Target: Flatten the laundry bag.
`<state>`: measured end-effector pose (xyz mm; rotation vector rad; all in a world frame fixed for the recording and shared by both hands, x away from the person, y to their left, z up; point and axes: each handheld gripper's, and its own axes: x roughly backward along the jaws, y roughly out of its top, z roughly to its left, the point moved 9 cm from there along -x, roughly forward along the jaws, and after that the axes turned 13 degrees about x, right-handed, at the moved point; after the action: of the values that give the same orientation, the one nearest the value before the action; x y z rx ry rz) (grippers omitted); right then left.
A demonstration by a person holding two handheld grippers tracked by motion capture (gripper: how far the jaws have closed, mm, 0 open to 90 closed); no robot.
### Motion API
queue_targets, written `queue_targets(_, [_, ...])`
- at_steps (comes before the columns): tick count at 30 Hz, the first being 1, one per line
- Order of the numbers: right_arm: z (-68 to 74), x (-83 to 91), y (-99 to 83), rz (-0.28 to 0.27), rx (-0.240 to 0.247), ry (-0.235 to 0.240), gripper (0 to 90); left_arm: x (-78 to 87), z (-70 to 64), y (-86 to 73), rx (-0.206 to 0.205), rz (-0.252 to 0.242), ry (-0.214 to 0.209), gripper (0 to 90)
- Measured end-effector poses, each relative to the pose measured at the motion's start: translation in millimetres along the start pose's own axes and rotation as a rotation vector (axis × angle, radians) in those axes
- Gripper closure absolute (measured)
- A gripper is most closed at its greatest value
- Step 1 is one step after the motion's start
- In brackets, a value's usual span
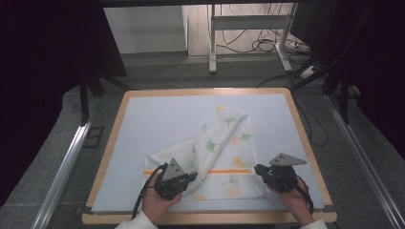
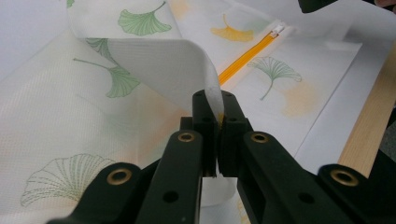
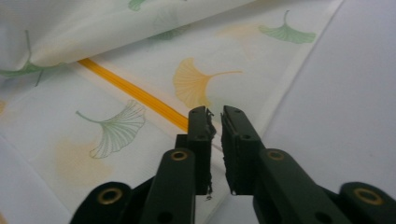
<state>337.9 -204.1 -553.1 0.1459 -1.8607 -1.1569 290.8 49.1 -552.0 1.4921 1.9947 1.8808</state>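
Note:
A white cloth pouch (image 1: 224, 143) printed with green and orange ginkgo leaves lies on the pale mat (image 1: 157, 119). An orange zip (image 1: 224, 171) runs across its near part. My left gripper (image 1: 193, 176) is shut on a raised fold of the cloth; in the left gripper view the jaws (image 2: 214, 100) pinch the white edge, which curls up above them. My right gripper (image 1: 258, 169) hovers at the zip's right end. In the right gripper view its jaws (image 3: 215, 114) stand a narrow gap apart, and the zip (image 3: 135, 91) runs behind the left jaw.
The mat covers a wooden table (image 1: 110, 148) with a bare wood rim on all sides. Beyond the far edge stand a metal frame (image 1: 248, 28) and loose cables (image 1: 267, 45) on the floor. Rails (image 1: 67, 162) flank the table.

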Motion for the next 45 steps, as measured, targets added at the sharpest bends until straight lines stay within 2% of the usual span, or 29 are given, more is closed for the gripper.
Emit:
queue_targets(3, [5.2, -1.5, 0.7, 0.003, 0.015, 0.03, 86.3, 0.8, 2.1, 0.9, 0.005, -0.004, 0.003, 88.2])
queue_targets(11, [18.6, -7.1, 4.0, 0.012, 0.057, 0.075, 86.3, 3.4, 6.8, 3.8, 0.015, -0.012, 0.004, 88.3])
queue_targets(17, [30.9, -15.1, 3.7, 0.038, 0.087, 0.109, 86.2, 7.0, 13.2, 7.3, 0.021, -0.024, 0.014, 88.4])
queue_targets(24, [32.1, -17.0, 1.0, 0.056, 0.089, 0.115, 85.5, 11.1, 18.2, 11.8, -0.001, -0.009, 0.007, 88.5])
queue_targets(39, [38.1, -20.1, -1.1, 0.075, 0.097, 0.14, 84.9, 13.1, 42.4, 18.2, 0.028, -0.01, 0.024, 88.5])
queue_targets(45, [37.9, -20.6, -1.8, 0.078, 0.1, 0.144, 84.3, 15.0, 60.2, 21.1, 0.052, -0.013, 0.05, 88.5])
